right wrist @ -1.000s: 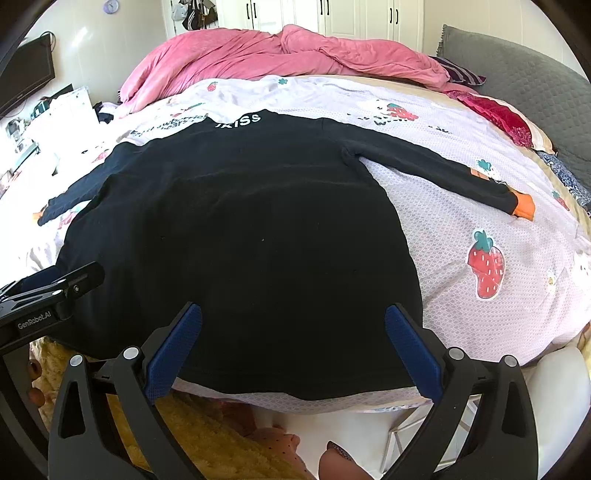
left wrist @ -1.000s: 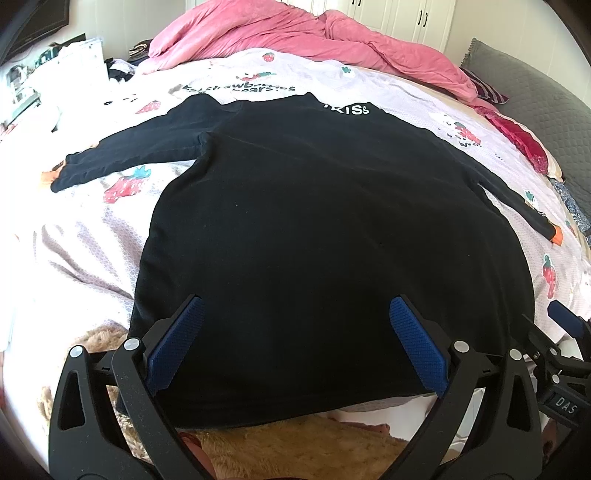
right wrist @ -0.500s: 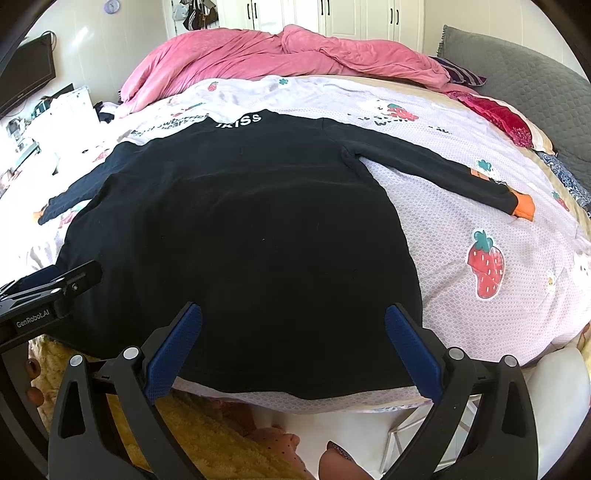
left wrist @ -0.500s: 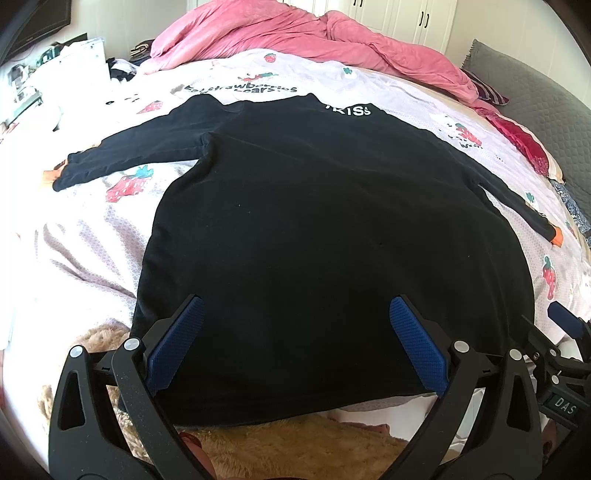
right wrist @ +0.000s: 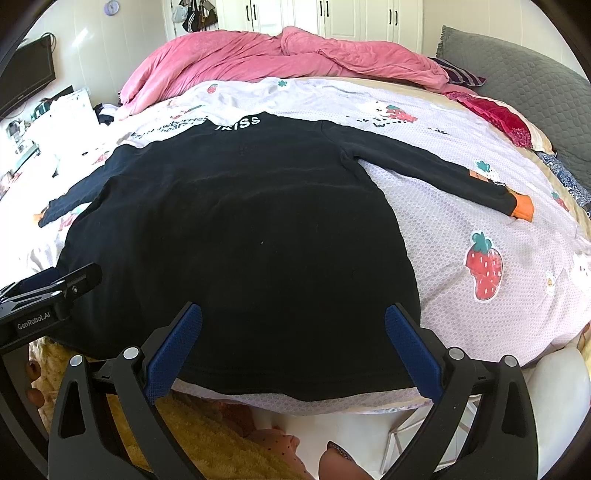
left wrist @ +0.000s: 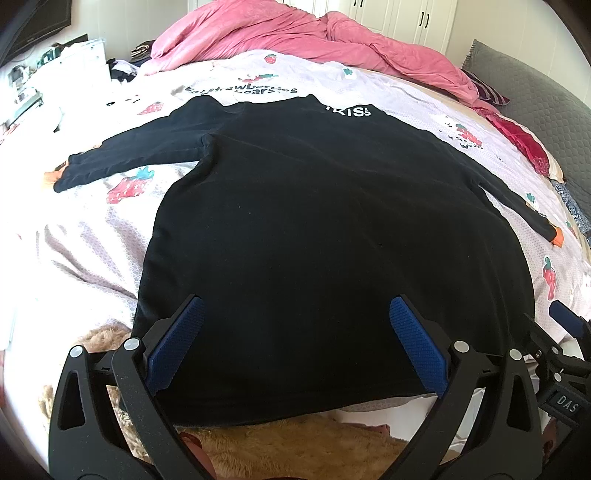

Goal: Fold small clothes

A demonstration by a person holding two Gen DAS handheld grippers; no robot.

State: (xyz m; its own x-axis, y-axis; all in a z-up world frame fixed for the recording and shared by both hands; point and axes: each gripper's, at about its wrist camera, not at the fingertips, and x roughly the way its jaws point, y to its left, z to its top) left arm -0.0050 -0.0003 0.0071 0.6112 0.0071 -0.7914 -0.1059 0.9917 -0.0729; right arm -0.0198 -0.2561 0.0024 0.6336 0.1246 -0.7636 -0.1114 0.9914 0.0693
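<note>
A black long-sleeved shirt (left wrist: pixel 314 221) lies flat on the bed, collar with white lettering at the far end, hem at the near edge, both sleeves spread out with orange cuffs. It fills the right wrist view (right wrist: pixel 240 229) too. My left gripper (left wrist: pixel 295 325) is open and empty, hovering over the hem's left part. My right gripper (right wrist: pixel 293 328) is open and empty over the hem's right part. Each gripper shows at the edge of the other's view.
The bed sheet (right wrist: pixel 480 221) is white with strawberry prints. A pink duvet (left wrist: pixel 295 33) is bunched at the far end, a grey pillow (right wrist: pixel 524 85) at the far right. A furry yellow rug (left wrist: pixel 295 443) lies below the bed's near edge.
</note>
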